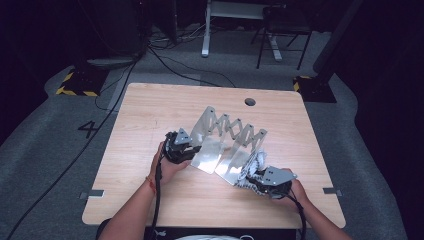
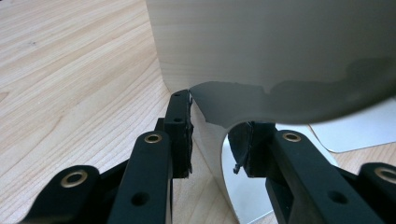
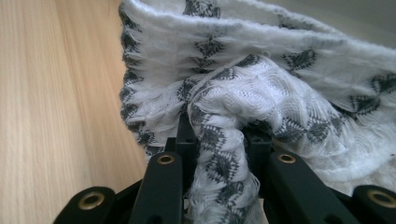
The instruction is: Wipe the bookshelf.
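- Right gripper (image 1: 256, 181), near the front right of the table (image 1: 150, 107) in the high view, is clamped on a bunched white cloth (image 1: 254, 165) with a dark zigzag pattern; in the right gripper view a fold of the cloth (image 3: 224, 140) is pinched between the two black jaws and the rest billows up and to the right beyond them.
- Cloth lies against the near right plate of a metal folding rack (image 1: 227, 137), partly on it, directly ahead of the right gripper.
- Left gripper (image 1: 186, 150) sits at the rack's near left end; in the left gripper view its jaws stand on either side of the edge of a metal plate (image 2: 280, 51), with a gap on the right side, so I cannot tell whether they grip it.
- Rack stretches in a zigzag from the table's middle toward the front right, its long axis running diagonally between the two grippers.
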The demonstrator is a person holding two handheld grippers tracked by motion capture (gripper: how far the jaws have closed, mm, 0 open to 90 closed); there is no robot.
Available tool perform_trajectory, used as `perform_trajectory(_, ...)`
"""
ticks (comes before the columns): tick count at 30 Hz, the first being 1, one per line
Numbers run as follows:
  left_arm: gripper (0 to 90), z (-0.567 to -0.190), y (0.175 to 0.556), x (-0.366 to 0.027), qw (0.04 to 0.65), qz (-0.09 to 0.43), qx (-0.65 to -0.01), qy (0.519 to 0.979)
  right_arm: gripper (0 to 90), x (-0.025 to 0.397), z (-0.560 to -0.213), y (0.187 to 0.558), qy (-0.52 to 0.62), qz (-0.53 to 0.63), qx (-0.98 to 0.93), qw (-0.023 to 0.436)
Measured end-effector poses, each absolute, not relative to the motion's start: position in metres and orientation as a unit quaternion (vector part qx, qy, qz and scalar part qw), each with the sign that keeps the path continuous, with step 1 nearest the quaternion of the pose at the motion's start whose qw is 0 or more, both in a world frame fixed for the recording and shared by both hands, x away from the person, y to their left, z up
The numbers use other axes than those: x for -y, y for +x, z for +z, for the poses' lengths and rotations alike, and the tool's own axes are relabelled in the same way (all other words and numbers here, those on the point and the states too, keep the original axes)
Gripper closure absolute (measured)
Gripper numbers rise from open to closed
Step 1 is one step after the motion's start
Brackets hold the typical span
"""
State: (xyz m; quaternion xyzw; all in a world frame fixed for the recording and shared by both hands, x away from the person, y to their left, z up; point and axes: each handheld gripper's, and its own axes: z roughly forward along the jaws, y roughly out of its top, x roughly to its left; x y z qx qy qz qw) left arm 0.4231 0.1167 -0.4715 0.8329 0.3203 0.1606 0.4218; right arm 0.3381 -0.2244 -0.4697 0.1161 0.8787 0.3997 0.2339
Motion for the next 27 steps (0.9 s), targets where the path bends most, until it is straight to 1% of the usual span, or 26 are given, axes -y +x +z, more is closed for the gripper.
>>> perform_trajectory(4,69.5,-0.471,0.423,-0.116,0.419,0.16,-0.321,0.834,74.6,0.217,-0.491,0.344,0.107,0.354,-0.903,0.221)
perform_trajectory(7,69.4,-0.472,0.423,-0.116,0.418,0.161,-0.318,0.836,75.0,0.221,-0.486,0.348,0.121,0.369,-0.895,0.218)
perform_trajectory(10,69.3,-0.472,0.423,-0.116,0.419,0.158,-0.318,0.836,75.1,0.231,-0.477,0.351,0.138,0.384,-0.883,0.234)
perform_trajectory(17,69.3,-0.473,0.423,-0.114,0.415,0.159,-0.314,0.839,75.4,0.264,-0.441,0.35,0.184,0.462,-0.816,0.294)
perform_trajectory(20,69.4,-0.474,0.423,-0.112,0.419,0.153,-0.316,0.838,75.4,0.269,-0.433,0.349,0.197,0.484,-0.792,0.315)
perform_trajectory(21,69.4,-0.474,0.423,-0.112,0.415,0.159,-0.313,0.839,75.4,0.268,-0.433,0.349,0.197,0.484,-0.792,0.317)
perform_trajectory(25,69.3,-0.474,0.423,-0.111,0.414,0.157,-0.313,0.84,75.3,0.261,-0.441,0.353,0.191,0.467,-0.808,0.304)
perform_trajectory(27,69.2,-0.474,0.422,-0.111,0.416,0.154,-0.314,0.839,75.1,0.257,-0.449,0.356,0.186,0.454,-0.824,0.284)
